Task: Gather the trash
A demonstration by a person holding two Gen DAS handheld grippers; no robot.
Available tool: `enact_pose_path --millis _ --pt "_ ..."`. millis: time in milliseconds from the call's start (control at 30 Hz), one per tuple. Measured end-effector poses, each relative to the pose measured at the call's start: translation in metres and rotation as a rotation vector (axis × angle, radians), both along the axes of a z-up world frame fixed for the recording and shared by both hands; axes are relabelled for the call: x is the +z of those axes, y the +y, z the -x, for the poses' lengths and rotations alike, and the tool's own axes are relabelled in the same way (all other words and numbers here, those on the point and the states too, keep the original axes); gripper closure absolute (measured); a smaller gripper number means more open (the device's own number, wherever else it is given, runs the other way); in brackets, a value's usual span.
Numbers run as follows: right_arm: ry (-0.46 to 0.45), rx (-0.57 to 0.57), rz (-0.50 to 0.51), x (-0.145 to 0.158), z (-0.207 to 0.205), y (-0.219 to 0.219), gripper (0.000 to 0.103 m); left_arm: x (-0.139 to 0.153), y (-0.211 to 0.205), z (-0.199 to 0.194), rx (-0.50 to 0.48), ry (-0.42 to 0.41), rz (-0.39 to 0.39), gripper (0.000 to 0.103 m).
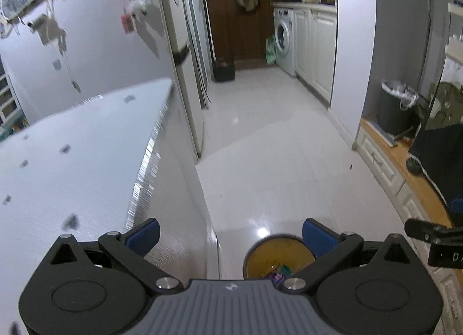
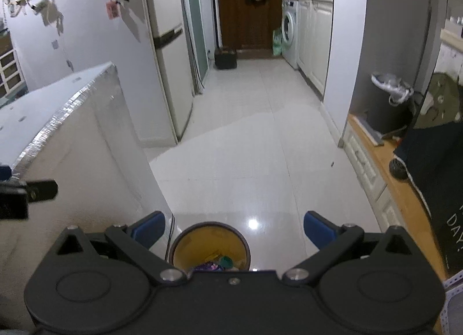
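Note:
A small round bin (image 1: 277,257) with a yellow inside stands on the white floor below both grippers; it also shows in the right wrist view (image 2: 209,245). Colourful trash (image 2: 220,264) lies inside it, also seen in the left wrist view (image 1: 279,272). My left gripper (image 1: 231,238) is open and empty, above and left of the bin. My right gripper (image 2: 234,230) is open and empty, above the bin. The right gripper's edge (image 1: 428,236) shows at the right of the left view.
A white table (image 1: 72,167) with a silver edge stands at the left, also in the right view (image 2: 58,121). A fridge (image 2: 165,45) stands behind it. A wooden counter (image 2: 385,161) with a dark lined bin (image 2: 387,103) runs along the right. A washing machine (image 2: 289,31) is far back.

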State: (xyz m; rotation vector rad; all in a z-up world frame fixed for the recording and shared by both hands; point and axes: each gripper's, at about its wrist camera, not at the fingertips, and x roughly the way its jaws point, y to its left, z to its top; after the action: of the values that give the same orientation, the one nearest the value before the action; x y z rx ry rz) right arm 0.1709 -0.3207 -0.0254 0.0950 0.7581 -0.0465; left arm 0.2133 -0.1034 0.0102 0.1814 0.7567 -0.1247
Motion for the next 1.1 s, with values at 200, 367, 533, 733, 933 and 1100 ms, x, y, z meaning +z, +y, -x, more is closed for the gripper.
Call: enact_pose_path --millis 200,367,533,733,933,1100 --pt "-0.033 -0.009 0.004 0.026 0.025 0.006 0.000 0.032 0.015 0.026 0.014 -0.039 0.000 0.000" --pt "-0.056 0.014 0.026 0.035 0.049 0.014 0.000 0.031 0.028 0.053 0.034 -0.073 0.007 0.000" --pt "-0.074 0.024 0.036 0.035 0.070 0.017 0.000 0.023 0.034 0.081 0.042 -0.118 0.021 0.000" --pt "-0.097 0.009 0.061 0.030 0.092 0.021 0.000 0.008 0.035 0.103 0.058 -0.142 0.035 0.000" --pt "-0.118 0.015 0.100 0.024 0.108 0.030 0.000 -0.009 0.039 0.117 0.056 -0.136 0.055 0.000" --pt "-0.110 0.013 0.120 0.015 0.113 0.035 0.000 -0.021 0.043 0.124 0.063 -0.126 0.063 0.000"
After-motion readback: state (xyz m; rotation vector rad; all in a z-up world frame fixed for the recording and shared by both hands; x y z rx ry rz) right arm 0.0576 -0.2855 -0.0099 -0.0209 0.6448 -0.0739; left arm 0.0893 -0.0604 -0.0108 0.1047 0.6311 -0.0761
